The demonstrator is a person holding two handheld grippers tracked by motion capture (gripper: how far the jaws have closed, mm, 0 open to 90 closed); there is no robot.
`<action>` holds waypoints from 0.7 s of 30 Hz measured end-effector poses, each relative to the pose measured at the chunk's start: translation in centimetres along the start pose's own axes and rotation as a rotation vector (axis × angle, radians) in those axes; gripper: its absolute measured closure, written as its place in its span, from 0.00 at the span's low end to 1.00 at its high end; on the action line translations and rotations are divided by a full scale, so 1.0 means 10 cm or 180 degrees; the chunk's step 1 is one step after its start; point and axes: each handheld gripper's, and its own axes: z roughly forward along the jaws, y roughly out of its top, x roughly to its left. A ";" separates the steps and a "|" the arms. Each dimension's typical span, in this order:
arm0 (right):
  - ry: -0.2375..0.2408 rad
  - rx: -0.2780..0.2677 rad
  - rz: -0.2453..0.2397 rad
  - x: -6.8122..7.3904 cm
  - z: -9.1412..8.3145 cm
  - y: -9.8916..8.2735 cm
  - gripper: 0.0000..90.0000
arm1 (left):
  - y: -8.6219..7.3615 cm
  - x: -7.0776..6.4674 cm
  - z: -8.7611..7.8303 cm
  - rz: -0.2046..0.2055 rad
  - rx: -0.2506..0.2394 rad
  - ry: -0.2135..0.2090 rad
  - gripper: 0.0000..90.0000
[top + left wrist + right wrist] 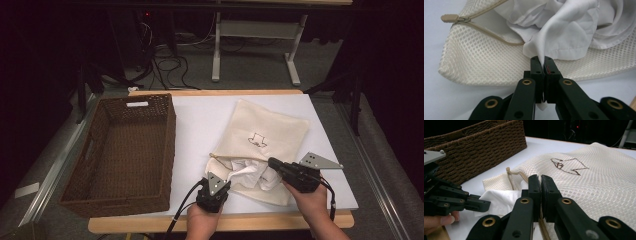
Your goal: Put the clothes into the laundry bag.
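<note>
A cream mesh bag [272, 132] with a small dark emblem lies on the white table, its zipped mouth facing me. A white garment [250, 172] spills out of that mouth. My left gripper [226, 176] is at the mouth's left end, and in the left gripper view it [541, 60] is shut on a fold of the white garment [564, 32]. Beside it runs the bag's tan zipper pull [450, 18]. My right gripper [271, 162] is at the mouth's right side. In its own view it [540, 178] is shut on the bag's zipper edge, with the mesh bag [594, 182] stretching beyond.
A brown wicker basket [167, 145] with nothing in it stands on the left of the table, close to the bag's left side. The table's wooden front edge [260, 221] runs just under my hands. Beyond the far edge are floor cables and a white desk frame [216, 55].
</note>
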 end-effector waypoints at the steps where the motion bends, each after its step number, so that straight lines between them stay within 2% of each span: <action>1: -0.0001 0.0001 0.0004 0.00 0.00 0.00 0.98 | 0.00 0.00 0.00 0.0011 -0.0005 -0.0003 0.98; 6: 0.0002 -0.0011 -0.0004 0.00 -0.01 0.00 0.98 | 0.02 0.01 0.00 -0.0035 -0.0046 -0.0014 0.98; 10: 0.0001 -0.0012 0.0000 0.00 -0.01 0.00 0.98 | 0.06 0.01 0.02 -0.0031 -0.0086 0.0067 0.98; 21: 0.0013 -0.0018 0.0006 0.00 -0.01 0.00 0.98 | 0.24 -0.05 0.09 -0.0021 -0.0182 0.0049 0.98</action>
